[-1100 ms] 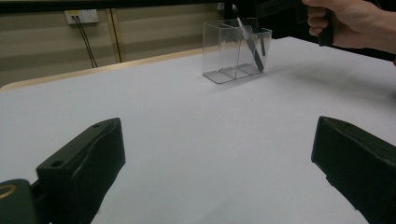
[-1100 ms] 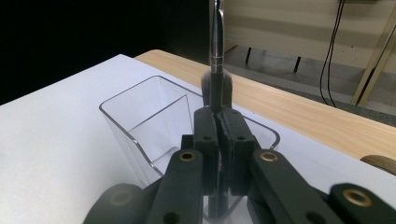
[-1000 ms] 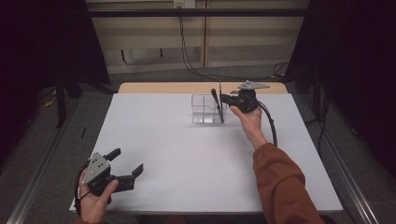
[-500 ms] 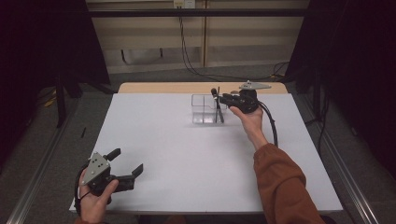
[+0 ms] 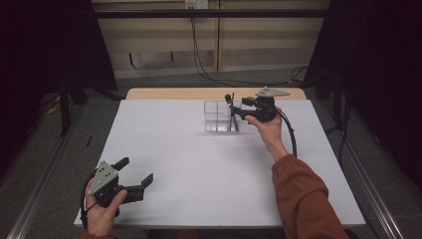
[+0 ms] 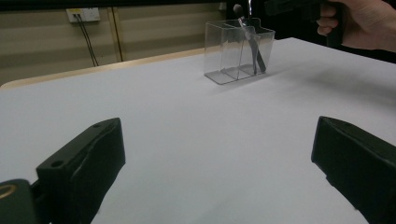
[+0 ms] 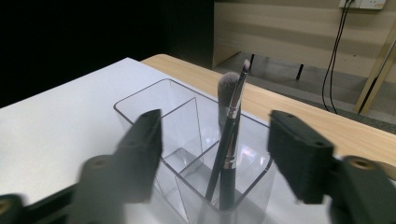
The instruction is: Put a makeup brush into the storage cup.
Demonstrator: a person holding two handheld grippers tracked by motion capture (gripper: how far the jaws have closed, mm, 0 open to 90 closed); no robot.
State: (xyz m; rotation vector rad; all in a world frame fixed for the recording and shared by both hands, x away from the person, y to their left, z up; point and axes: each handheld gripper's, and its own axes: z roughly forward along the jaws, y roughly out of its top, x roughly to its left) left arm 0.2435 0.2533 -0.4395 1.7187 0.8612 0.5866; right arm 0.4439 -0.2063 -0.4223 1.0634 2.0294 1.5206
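Organizer (image 7: 154, 100), 2 brushes (image 7: 228, 140) inside — upright

1. The left hand-held gripper (image 5: 133, 175) is matte black, with two blocky, flat-faced jaws that each show a small round hole near the tip.
2. A grey three-cornered plate dotted with small screws sits on top of its body.
3. The right hand-held gripper (image 5: 232, 105) is the same black build, with its own grey three-cornered plate.
4. A thick black cable loops away from each gripper.
5. The person wears a rust-orange long sleeve (image 5: 303, 196) on the right arm.
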